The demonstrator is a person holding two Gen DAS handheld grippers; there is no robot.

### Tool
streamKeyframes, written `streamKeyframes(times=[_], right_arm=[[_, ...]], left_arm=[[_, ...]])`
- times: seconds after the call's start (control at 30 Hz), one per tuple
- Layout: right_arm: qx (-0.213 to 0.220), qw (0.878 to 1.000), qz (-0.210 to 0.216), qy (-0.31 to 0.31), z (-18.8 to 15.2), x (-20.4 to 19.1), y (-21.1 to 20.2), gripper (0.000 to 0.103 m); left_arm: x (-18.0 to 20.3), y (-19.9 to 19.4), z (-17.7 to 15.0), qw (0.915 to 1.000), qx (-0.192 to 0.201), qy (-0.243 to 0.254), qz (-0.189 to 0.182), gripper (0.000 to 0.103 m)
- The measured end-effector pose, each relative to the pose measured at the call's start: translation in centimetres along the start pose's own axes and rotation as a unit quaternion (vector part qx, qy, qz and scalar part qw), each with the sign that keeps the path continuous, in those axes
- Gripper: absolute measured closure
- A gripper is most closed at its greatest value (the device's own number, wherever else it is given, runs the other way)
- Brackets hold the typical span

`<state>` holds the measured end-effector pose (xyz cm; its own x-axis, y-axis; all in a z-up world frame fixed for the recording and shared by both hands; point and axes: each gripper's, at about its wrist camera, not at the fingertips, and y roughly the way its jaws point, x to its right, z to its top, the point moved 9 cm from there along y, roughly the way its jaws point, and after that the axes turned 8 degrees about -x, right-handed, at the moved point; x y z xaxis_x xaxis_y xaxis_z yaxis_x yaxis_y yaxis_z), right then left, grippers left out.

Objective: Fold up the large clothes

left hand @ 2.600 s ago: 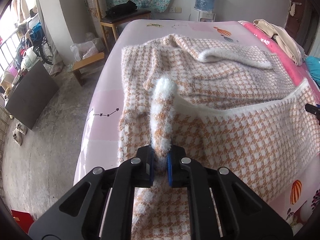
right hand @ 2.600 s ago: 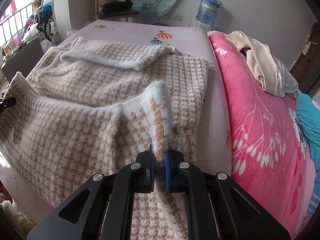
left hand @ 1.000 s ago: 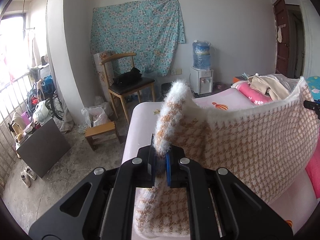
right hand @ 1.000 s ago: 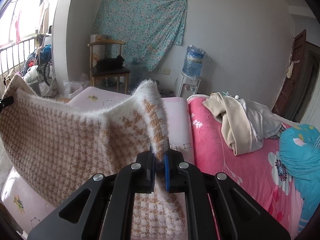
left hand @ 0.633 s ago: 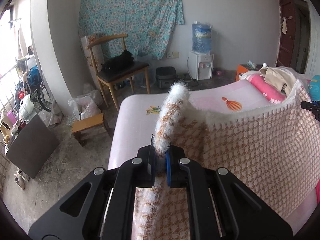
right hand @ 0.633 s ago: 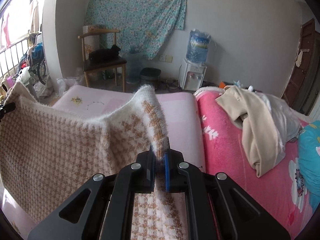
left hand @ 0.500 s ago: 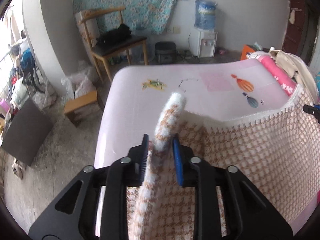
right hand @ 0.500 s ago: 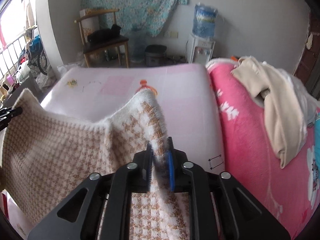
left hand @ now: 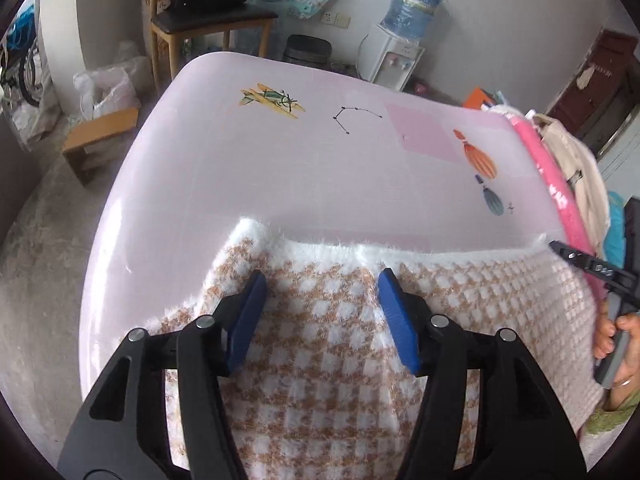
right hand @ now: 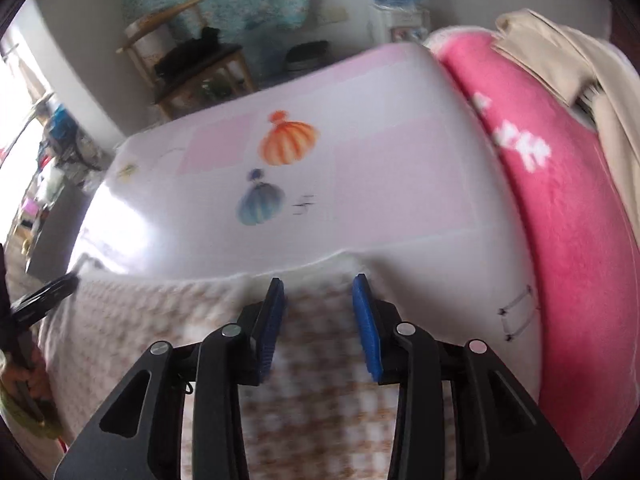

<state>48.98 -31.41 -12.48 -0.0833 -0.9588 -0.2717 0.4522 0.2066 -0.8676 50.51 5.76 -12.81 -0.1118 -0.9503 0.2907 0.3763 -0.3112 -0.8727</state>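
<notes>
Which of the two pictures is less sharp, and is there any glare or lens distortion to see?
The right wrist view is motion-blurred: the checked garment and the bed sheet look smeared, with white glare at the sheet's left edge. The left wrist view is sharp, the garment's weave crisp. Both show fisheye bending and dark corners.

Black gripper arms, blue pads, silver screws.

I see a wooden chair, a water dispenser, a low stool, a pink blanket and a beige garment.
</notes>
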Motion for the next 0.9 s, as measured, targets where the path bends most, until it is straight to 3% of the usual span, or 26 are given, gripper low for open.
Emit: streamKeyframes(times=[0.03,0.07,0.1,0.2,0.3,0.37,0.47,0.5,0.57,0.63,0.67,0.73,0.83,0.9], right_arm=[[0.002,0.999,0.013,0.029,-0.1,1.4,-0.2,0.084],[0.002,0.998,-0.007,0.057,-0.4,3.2,-0.6,0.072],[0.01,0.997,-0.003,0.075,-0.6,4.3,-1.3,0.07],[0.051,0.995,-0.055,0.071,-1.3,5.6,-5.3,0.07],[0.087,0.996,-0.034,0.012,-3.1,2.3,-9.2,0.069],[0.084,0.995,-0.017,-0.045,-5.1,-0.9,-10.3,0.066],[0.05,0.994,0.019,-0.1,-9.3,-3.9,-9.7,0.065],[0.039,0.994,0.014,-0.104,-10.6,-3.8,-9.1,0.065],[0.015,0.996,-0.017,-0.087,-13.0,-1.6,-8.0,0.065],[-0.005,0.998,-0.042,-0.045,-15.5,2.5,-7.7,0.072],[-0.008,0.999,-0.049,-0.02,-16.6,4.4,-8.1,0.063],[0.002,0.999,-0.048,0.019,-17.8,6.3,-10.2,0.062],[0.051,0.995,-0.08,-0.011,-18.5,4.6,-14.3,0.062],[0.072,0.994,-0.057,-0.054,-18.9,1.0,-15.4,0.062]], left_arm=[[-0.4,-0.6,-0.1,1.0,0.004,-0.007,0.001,0.048],[-1.1,-1.1,-0.3,0.9998,0.007,-0.009,0.018,0.049],[-1.5,-1.6,-0.5,0.9997,0.006,-0.008,0.02,0.05],[-2.5,-4.5,-0.9,0.9986,0.031,-0.016,0.039,0.05],[-0.6,-8.1,-1.8,0.998,0.063,0.001,-0.006,0.05],[1.7,-9.7,-3.3,0.9961,0.07,0.031,-0.043,0.048],[4.5,-10.0,-7.2,0.9931,0.043,0.062,-0.089,0.045],[4.7,-9.6,-8.7,0.9927,0.03,0.061,-0.099,0.045],[3.3,-8.2,-11.3,0.9958,0.013,0.052,-0.075,0.045],[-0.3,-6.9,-13.5,0.999,-0.006,0.015,-0.042,0.05],[-1.5,-7.1,-14.1,0.9988,-0.004,-0.002,-0.049,0.055],[-2.8,-8.7,-14.6,0.9976,0.009,-0.022,-0.066,0.06],[-1.7,-12.2,-14.7,0.9976,0.056,0.004,-0.042,0.05],[1.2,-13.5,-15.2,0.9937,0.073,0.042,-0.074,0.049]])
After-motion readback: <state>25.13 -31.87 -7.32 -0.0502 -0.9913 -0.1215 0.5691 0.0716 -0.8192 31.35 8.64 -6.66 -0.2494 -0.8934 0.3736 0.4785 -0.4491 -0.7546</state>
